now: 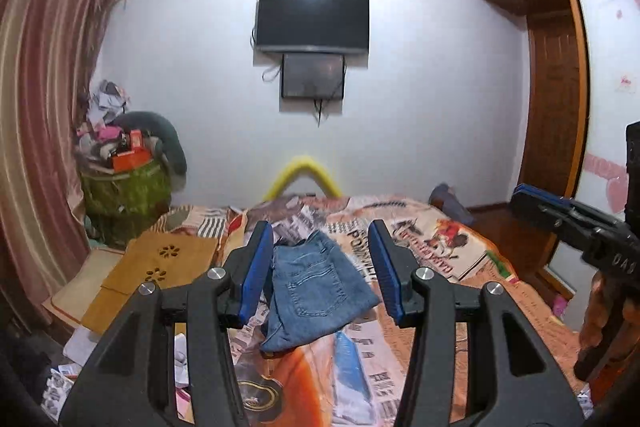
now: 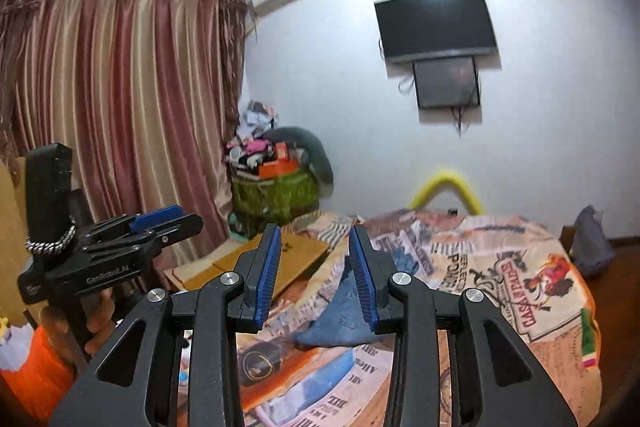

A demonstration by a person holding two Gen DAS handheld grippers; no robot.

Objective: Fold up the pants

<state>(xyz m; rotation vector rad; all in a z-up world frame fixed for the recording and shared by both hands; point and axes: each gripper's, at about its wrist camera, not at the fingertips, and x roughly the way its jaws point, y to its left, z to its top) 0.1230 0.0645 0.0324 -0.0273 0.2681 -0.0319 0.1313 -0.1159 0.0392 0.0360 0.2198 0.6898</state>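
A: Are the jeans (image 1: 312,291) done?
B: Seemingly: they lie as a compact folded bundle on the bed (image 1: 440,247), back pocket up. Perhaps only tidying remains.
A: And the tongs?
B: Left tongs (image 1: 320,267) and right tongs (image 2: 314,275) are both spread, holding nothing, above the bed.
A: Containers?
B: A green basket (image 2: 276,193) heaped with clutter.

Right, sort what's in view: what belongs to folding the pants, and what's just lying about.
For the job:
- jeans, lying folded on the bed
- left gripper, open
- right gripper, open

Lying about:
- green basket of clutter
- cardboard
- yellow tube
- TV
- curtain
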